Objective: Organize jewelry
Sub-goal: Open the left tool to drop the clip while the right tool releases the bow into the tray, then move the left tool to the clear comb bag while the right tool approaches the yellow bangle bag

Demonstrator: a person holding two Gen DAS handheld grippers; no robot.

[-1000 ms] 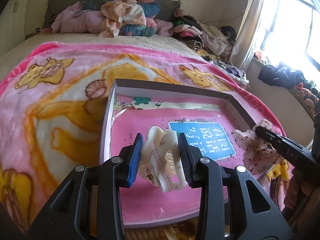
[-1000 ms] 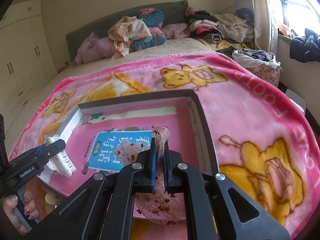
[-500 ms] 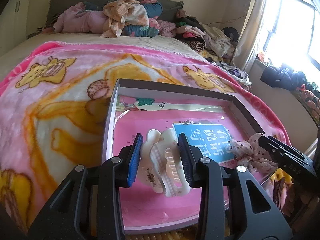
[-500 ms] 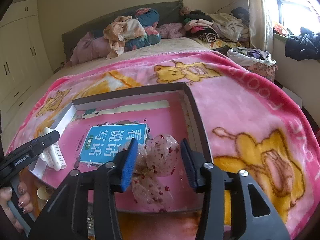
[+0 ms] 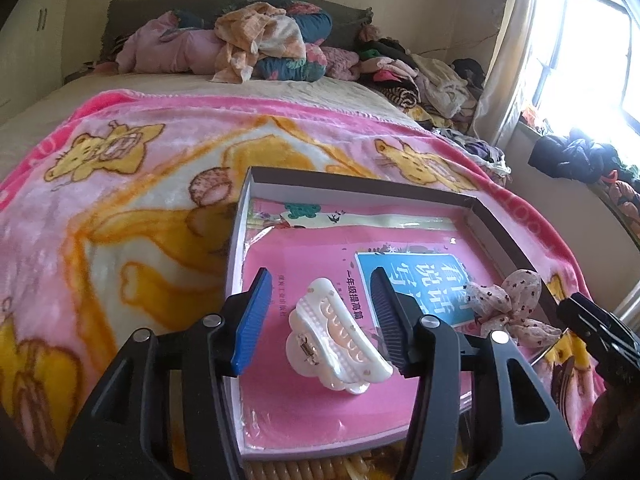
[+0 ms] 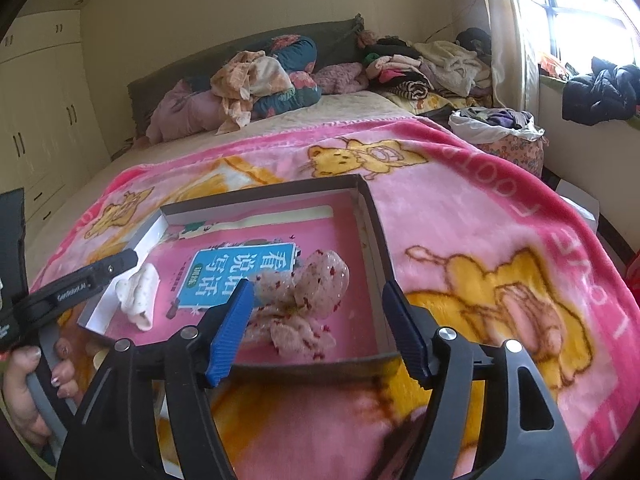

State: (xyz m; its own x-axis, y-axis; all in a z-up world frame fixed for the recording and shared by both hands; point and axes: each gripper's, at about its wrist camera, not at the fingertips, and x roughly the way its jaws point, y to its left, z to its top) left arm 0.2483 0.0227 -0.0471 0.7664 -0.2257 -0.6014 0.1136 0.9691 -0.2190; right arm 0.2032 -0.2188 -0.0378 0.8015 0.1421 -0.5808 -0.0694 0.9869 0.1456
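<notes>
While both tongs are opening with nothing gripped, the stiff, slippery hair claw (image 5: 340,344) at lower centre and soft bow (image 6: 304,300) need side grips.

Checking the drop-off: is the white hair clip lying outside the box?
No: the white hair clip lies inside the box, on its pink book cover.

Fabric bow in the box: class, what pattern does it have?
The fabric bow is pale pink with small dark red specks; clearest in the right wrist view.
</notes>
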